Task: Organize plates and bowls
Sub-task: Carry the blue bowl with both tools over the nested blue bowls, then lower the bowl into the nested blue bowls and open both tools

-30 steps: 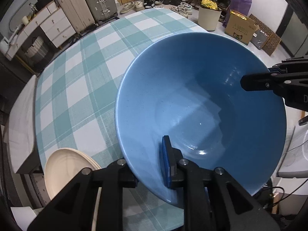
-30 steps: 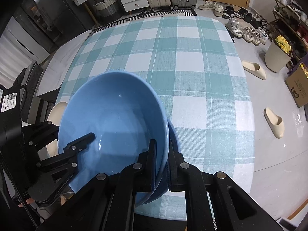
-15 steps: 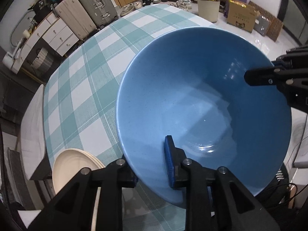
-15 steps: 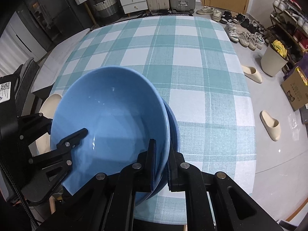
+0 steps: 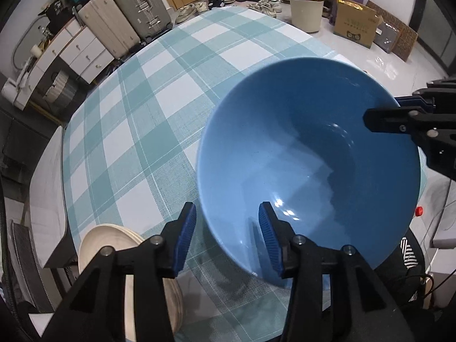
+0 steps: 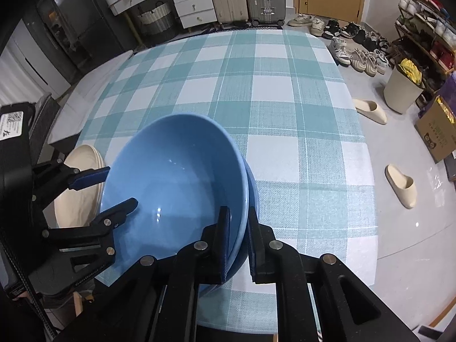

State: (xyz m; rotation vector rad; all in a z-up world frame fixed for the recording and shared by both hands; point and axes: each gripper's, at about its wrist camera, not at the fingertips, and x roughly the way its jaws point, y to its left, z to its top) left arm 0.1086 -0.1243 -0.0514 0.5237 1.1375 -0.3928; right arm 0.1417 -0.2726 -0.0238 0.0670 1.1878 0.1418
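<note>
The right gripper point(image 6: 238, 245) pinches the blue bowl's point(image 6: 173, 188) near-right rim; the left gripper's point(image 5: 226, 235) fingers are opening, straddling its near-left rim untouched.

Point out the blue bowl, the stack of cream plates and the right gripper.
blue bowl point(image 5: 307, 154): left wrist view, on its inner wall.
stack of cream plates point(image 5: 108, 239): left wrist view, on the top plate's face.
right gripper point(image 6: 238, 228): right wrist view, midway between its fingertips, at the bowl rim.
</note>
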